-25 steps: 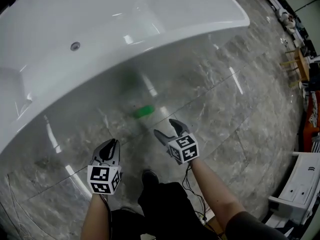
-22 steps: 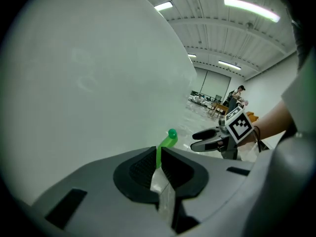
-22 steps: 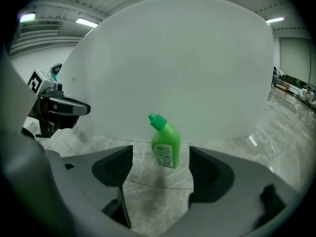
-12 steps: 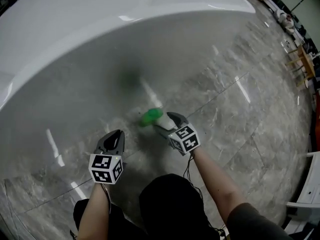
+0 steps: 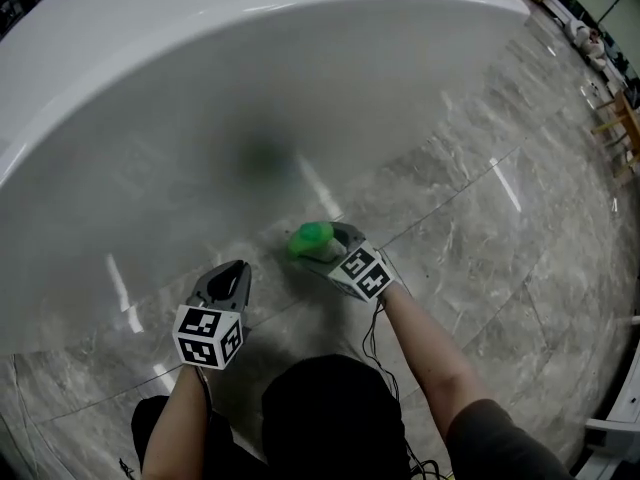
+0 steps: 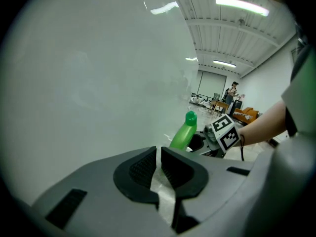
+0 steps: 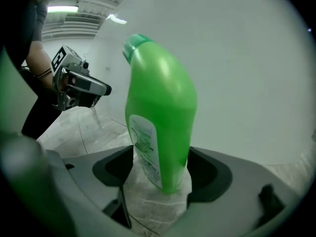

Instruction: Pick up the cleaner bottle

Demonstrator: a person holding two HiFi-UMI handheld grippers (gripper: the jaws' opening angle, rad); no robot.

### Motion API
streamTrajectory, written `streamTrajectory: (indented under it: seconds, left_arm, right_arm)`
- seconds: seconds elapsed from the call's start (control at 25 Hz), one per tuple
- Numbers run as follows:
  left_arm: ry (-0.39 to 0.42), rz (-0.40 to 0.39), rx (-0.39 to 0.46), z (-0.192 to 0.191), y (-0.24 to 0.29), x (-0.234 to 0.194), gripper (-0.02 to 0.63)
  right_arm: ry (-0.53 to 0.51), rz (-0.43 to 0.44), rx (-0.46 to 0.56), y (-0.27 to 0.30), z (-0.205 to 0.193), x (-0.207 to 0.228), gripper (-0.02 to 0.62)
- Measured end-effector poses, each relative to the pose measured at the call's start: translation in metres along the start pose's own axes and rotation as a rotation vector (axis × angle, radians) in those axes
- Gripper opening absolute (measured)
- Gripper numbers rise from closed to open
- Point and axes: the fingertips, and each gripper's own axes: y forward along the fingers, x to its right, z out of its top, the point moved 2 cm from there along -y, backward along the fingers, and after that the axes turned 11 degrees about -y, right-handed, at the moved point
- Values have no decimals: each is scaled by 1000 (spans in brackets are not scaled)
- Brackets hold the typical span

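Note:
The green cleaner bottle (image 5: 311, 237) stands upright on the marble floor just in front of the white bathtub wall (image 5: 200, 88). My right gripper (image 5: 325, 246) is low at the bottle, and its jaws have just been opening. In the right gripper view the bottle (image 7: 160, 112) stands between the wide-spread jaws, close to both pads, with no squeeze visible. My left gripper (image 5: 236, 270) hovers to the bottle's left, apart from it, its jaws together on nothing. From the left gripper view the bottle (image 6: 183, 135) shows beyond those jaws, beside the right gripper (image 6: 197, 142).
The curved tub side rises right behind the bottle and fills the far side of all views. Grey marble floor tiles (image 5: 480, 268) spread to the right. The person's dark clothing (image 5: 330, 418) sits close below the grippers. Wooden furniture (image 5: 625, 118) stands at the far right edge.
Both grippers have sunk toward the floor. The right one moved forward to the bottle and now straddles it; a second ago the bottle stood ahead of it.

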Motion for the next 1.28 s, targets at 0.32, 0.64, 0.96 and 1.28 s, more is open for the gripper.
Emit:
streamTrajectory:
  seconds: [0.32, 0.64, 0.96, 1.28]
  left_arm:
    - [-1, 24, 6, -4, 8, -8, 38]
    - [-38, 36, 24, -13, -2, -12, 38]
    - [-22, 56, -12, -33, -14, -19, 38]
    - [-33, 54, -16, -42, -24, -24, 38]
  right_arm:
    - [11, -4, 83, 23, 1, 0, 331]
    - [125, -59, 152, 48, 9, -5, 330]
    - [243, -146, 183, 56, 2, 3, 212]
    - [678, -145, 285, 52, -7, 21, 201]
